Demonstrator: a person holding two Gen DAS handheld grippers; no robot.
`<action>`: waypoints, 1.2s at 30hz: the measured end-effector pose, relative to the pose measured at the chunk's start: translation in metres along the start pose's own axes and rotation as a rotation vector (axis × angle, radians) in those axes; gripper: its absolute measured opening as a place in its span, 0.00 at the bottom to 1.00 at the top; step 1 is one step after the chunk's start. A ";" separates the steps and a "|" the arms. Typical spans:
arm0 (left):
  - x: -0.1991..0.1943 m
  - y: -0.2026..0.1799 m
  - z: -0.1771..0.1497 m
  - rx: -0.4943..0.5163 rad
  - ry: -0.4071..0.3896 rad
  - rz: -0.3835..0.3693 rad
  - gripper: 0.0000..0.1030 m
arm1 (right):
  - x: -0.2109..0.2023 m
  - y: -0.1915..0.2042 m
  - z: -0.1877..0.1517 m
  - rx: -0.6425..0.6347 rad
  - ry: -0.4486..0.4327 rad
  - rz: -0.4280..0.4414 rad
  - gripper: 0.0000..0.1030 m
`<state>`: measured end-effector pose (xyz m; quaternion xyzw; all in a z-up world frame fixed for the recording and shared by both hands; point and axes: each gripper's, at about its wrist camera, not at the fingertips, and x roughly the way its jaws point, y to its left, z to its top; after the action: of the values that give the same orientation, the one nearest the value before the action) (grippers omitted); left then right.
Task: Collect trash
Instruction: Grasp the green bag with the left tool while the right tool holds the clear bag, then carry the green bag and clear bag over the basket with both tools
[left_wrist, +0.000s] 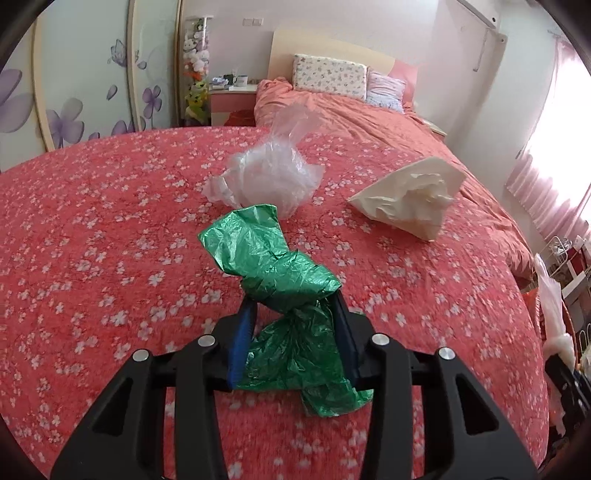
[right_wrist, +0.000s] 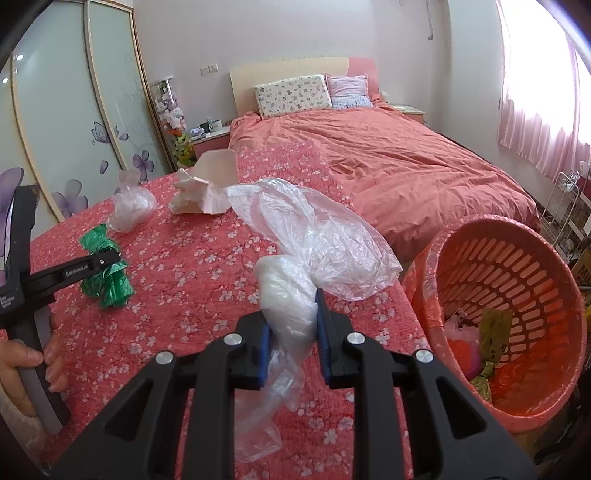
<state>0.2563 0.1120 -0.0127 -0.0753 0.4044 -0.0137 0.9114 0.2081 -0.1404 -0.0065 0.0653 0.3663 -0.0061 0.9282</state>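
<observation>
My left gripper (left_wrist: 293, 306) is shut on a crumpled green plastic bag (left_wrist: 284, 273), just above the red flowered bedspread (left_wrist: 92, 240); the same bag (right_wrist: 105, 273) and left gripper (right_wrist: 110, 256) show in the right wrist view. My right gripper (right_wrist: 291, 314) is shut on a clear plastic bag (right_wrist: 317, 236) near the bed's right edge. A knotted clear bag (left_wrist: 269, 173) (right_wrist: 131, 205) and crumpled white paper (left_wrist: 410, 195) (right_wrist: 203, 188) lie on the bedspread beyond the green bag. An orange slatted basket (right_wrist: 517, 266) holding some trash stands beside the bed, to the right of my right gripper.
A pink quilt (right_wrist: 399, 162) and pillows (right_wrist: 291, 94) cover the far half of the bed. A wardrobe with flower doors (right_wrist: 66, 122) stands at the left. A nightstand (left_wrist: 232, 99) and a column of plush toys (left_wrist: 195, 70) stand by the headboard. A wire rack (right_wrist: 561, 210) stands at the right.
</observation>
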 end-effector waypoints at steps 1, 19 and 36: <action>-0.003 0.000 0.001 0.003 -0.005 -0.004 0.40 | -0.003 0.000 0.000 0.000 -0.005 0.000 0.21; -0.079 -0.065 -0.016 0.162 -0.095 -0.153 0.40 | -0.076 -0.026 -0.003 0.037 -0.141 -0.045 0.21; -0.088 -0.160 -0.038 0.325 -0.103 -0.320 0.40 | -0.109 -0.097 -0.014 0.172 -0.199 -0.126 0.21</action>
<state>0.1743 -0.0437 0.0507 0.0085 0.3328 -0.2189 0.9172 0.1133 -0.2384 0.0465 0.1206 0.2738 -0.1023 0.9487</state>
